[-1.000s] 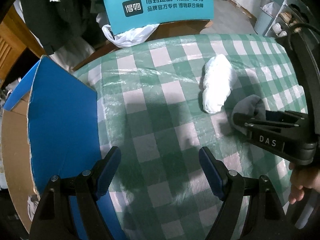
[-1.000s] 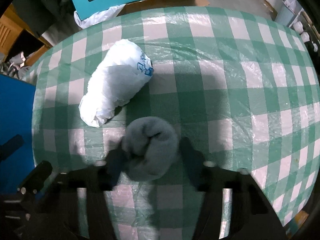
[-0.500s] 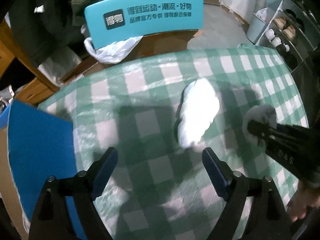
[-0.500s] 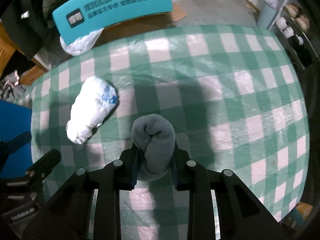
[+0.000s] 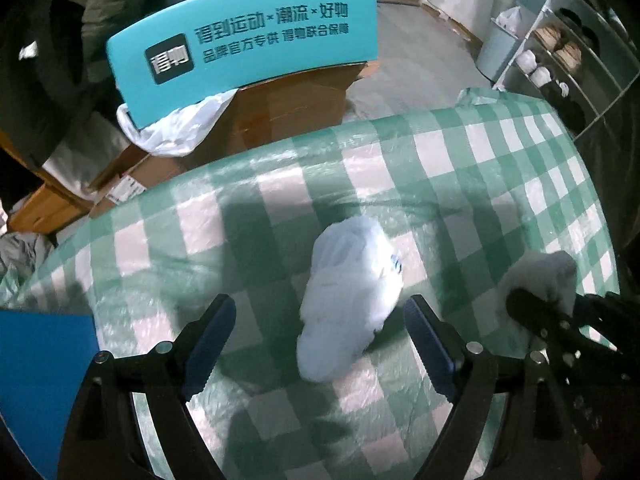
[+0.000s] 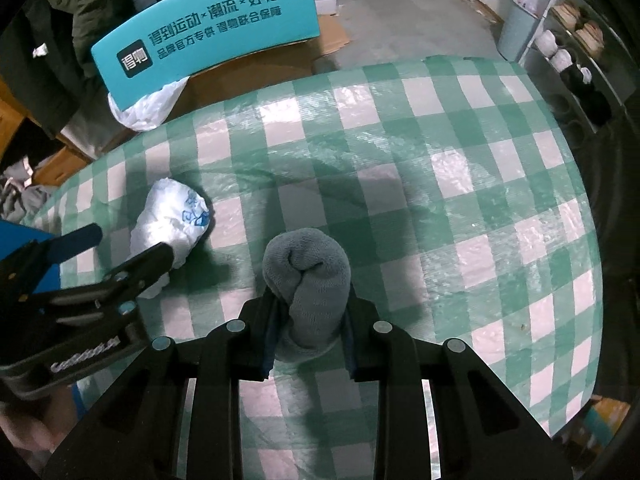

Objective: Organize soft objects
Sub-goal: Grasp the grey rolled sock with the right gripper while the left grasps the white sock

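Two soft things on show, one per gripper. Rolled grey sock (image 6: 306,280): one, pinched between the pads of the right gripper (image 6: 308,334), jaws narrowed onto it after closing in the last moments, roll bulging forward past the fingertips above the green-and-white checked tablecloth (image 6: 460,184). White plastic-wrapped bundle (image 5: 348,300): one, lying on the cloth, blue print on its wrapper, long axis running away from the camera. Left gripper (image 5: 320,344): jaws wide apart after opening a little further, holding nothing, straddling the near end of the bundle, blue pads (image 5: 426,338) clear of it on both sides. Beyond the table edge: one teal sign (image 5: 248,44) with dark lettering, atop one brown cardboard box (image 5: 280,112), one white plastic bag (image 5: 176,128) draped beneath it. One blue board (image 5: 44,372) at lower left.
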`<state>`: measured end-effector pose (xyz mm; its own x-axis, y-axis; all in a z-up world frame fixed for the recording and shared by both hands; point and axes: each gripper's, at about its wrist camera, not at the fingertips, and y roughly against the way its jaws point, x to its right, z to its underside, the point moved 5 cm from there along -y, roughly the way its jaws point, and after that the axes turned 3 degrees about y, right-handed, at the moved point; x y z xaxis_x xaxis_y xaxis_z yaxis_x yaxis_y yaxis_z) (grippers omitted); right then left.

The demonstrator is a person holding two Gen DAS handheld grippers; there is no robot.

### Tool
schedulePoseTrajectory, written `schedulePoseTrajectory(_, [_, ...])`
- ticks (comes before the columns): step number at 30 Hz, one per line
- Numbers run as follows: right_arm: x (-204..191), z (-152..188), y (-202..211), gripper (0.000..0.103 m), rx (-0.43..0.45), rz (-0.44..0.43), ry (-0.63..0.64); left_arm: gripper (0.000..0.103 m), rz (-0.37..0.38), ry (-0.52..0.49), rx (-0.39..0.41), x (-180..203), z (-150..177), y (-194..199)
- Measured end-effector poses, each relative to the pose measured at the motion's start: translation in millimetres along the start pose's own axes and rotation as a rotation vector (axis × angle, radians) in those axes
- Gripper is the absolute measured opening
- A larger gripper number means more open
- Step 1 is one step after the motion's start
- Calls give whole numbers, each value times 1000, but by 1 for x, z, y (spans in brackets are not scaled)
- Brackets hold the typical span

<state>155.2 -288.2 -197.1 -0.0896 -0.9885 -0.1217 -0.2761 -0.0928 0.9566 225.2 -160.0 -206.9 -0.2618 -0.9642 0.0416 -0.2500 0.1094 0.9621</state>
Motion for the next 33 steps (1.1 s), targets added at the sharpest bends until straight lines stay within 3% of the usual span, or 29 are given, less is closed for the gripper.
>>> schedulePoseTrajectory(10, [3,1,-5,24,-12,8,-3,85,4,9,-40,3,1,-21])
schedulePoseTrajectory(13, [2,0,-6,24,-14,9,0,70,22,6,-46,2,4,-23])
schedulePoseTrajectory(15, [0,0,-7,24,-14,9,4,51,8,-5,-40,2,5,-21])
schedulePoseTrajectory(16, [0,0,-7,24,-14,10,6,48,5,-11,-39,1,5,-21])
schedulePoseTrajectory(19, [-2,0,-7,24,-17,13,14,45,28,-23,-37,2,7,-16])
schedulePoseTrajectory(25, [-10,0,0,24,-4,22,45,43,-4,-70,13,2,14,6])
schedulePoseTrajectory(33, [-25,5,23,24,22,12,103,43,-45,-41,60,-15,28,48])
